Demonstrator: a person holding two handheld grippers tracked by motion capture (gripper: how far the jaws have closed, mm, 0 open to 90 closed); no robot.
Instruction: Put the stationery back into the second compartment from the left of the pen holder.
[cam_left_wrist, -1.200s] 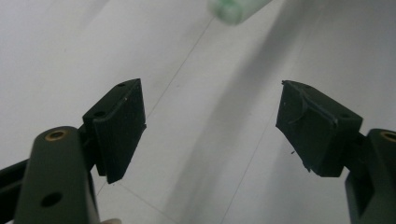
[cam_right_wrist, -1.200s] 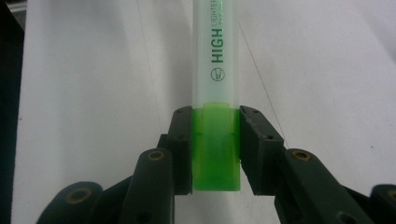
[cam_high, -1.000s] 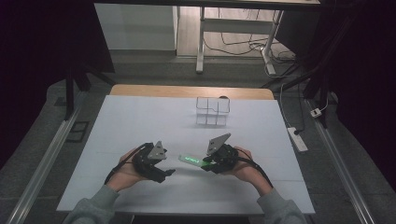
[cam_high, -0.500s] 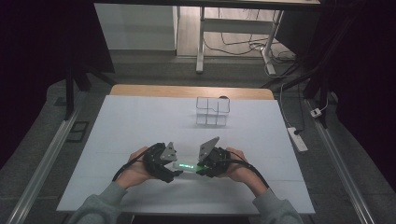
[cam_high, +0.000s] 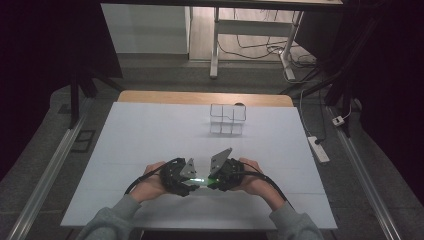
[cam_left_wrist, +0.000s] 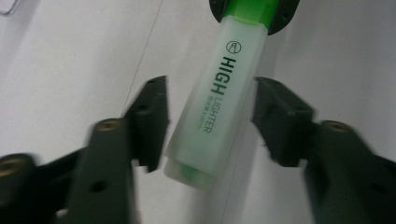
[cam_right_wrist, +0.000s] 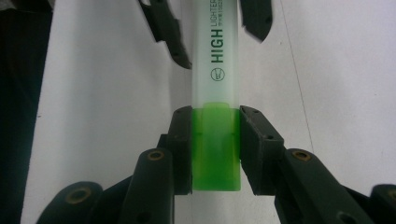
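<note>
A green highlighter (cam_high: 200, 181) hangs level just above the white table (cam_high: 150, 135), bridged between both grippers. My right gripper (cam_right_wrist: 215, 144) is shut on its solid green end. The frosted end with the printed lettering (cam_left_wrist: 219, 93) lies slightly askew between the jaws of my left gripper (cam_left_wrist: 210, 121). Those jaws have just been closing and now meet the highlighter's two narrow edges. In the high view the left gripper (cam_high: 192, 183) and right gripper (cam_high: 212, 181) face each other near the table's front edge, each in a hand.
A clear plastic organizer (cam_high: 227, 120) with small compartments stands at the far middle of the table. A white power strip (cam_high: 318, 149) lies on the floor off the right edge. Bare table surface spreads to the left and right of the hands.
My left gripper has moved right toward the right one, and its jaws have closed in around the highlighter's free end. The right gripper has held still.
</note>
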